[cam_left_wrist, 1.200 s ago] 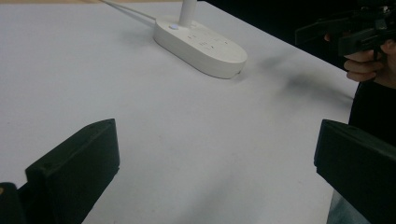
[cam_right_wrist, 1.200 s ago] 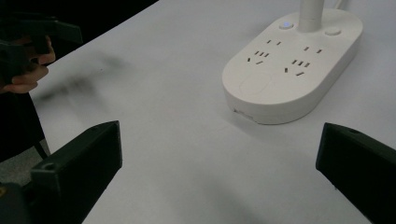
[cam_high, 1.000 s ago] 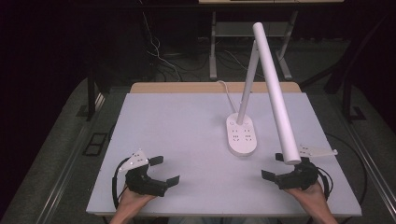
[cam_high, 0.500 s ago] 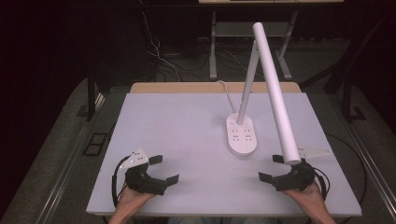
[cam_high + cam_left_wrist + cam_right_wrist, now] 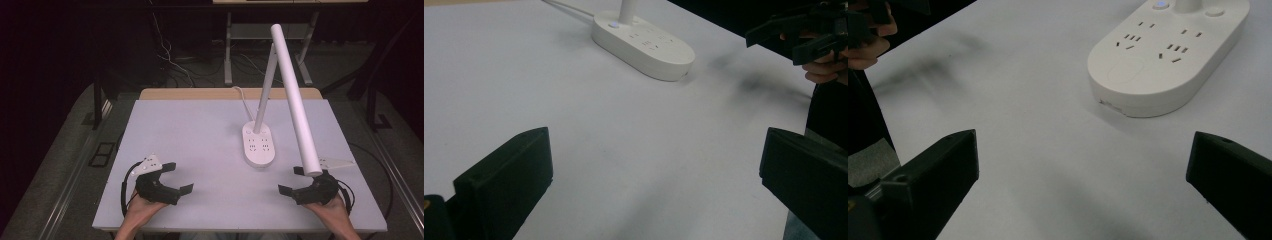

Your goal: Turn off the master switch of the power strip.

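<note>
A white desk lamp stands right of the table's middle. Its oval base [image 5: 258, 144] has sockets on top, and its long tube head [image 5: 295, 100] slopes down toward the front right. My left gripper [image 5: 179, 177] rests open near the front left, holding nothing, and points at the lamp base [image 5: 644, 45]. My right gripper [image 5: 290, 180] is open and holding nothing at the front right, just under the tip of the tube head. In the right gripper view the lamp base [image 5: 1163, 55] lies close ahead between the wide-apart jaws.
The white table [image 5: 200, 135] has a wooden strip along its far edge. The lamp's white cord [image 5: 242, 97] runs from the base over that far edge. Dark floor, cables and a metal stand lie beyond. The other hand's gripper [image 5: 804, 35] appears at the top right of the left gripper view.
The right gripper has edged slightly left along the front of the table. The left gripper and the lamp have stayed put.
</note>
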The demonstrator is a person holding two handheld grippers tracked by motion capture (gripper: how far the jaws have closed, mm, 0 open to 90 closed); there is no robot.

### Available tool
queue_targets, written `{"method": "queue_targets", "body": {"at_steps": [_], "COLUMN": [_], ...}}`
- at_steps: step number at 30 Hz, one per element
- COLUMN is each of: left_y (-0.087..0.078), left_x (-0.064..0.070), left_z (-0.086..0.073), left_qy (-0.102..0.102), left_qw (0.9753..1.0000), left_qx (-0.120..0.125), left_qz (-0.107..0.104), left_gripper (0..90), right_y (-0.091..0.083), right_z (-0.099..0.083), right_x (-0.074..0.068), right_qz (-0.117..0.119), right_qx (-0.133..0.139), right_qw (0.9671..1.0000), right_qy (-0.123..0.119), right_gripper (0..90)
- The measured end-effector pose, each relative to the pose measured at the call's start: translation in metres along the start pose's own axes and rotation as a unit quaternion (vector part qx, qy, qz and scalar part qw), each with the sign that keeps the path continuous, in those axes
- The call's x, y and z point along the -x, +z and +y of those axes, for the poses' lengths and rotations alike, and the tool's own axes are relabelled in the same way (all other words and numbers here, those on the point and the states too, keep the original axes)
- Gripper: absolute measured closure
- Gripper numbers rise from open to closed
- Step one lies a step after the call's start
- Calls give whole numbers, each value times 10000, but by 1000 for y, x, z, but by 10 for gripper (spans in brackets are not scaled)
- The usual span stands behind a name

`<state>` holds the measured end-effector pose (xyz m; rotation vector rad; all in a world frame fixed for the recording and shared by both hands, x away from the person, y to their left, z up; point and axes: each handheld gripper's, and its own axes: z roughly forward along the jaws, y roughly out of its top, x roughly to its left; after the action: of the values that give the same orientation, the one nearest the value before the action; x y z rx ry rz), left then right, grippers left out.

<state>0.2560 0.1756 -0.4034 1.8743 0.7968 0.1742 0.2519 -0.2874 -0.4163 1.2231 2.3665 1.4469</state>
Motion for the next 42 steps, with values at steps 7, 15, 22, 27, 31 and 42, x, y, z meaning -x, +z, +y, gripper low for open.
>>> {"method": "queue_targets", "body": {"at_steps": [7,15,22,27,31,42], "left_y": [-1,1,9,16,19,30], "left_x": [-2,-4,-5,-6,-7,-8], "left_z": [10,19,27,32,36,53], "left_qy": [51,86,104,131,175,401], "left_qw": [10000,9998,9995,9990,9986,9964], "left_qx": [-50,-143,-266,-374,-447,-705], "left_qz": [-42,-88,-169,-217,-238,-263], "left_gripper": [4,6,8,8,8,9], "right_y": [-2,-2,-3,-4,-4,-5], "right_z": [0,0,-1,-1,-2,-2], "right_x": [2,1,2,3,3,3], "right_qz": [-18,-6,-17,-22,-32,-47], "right_qx": [12,2,12,7,25,30], "right_qw": [10000,10000,10000,10000,10000,10000], "right_qy": [55,33,47,44,47,81], "right_gripper": [0,0,0,0,0,0]}}
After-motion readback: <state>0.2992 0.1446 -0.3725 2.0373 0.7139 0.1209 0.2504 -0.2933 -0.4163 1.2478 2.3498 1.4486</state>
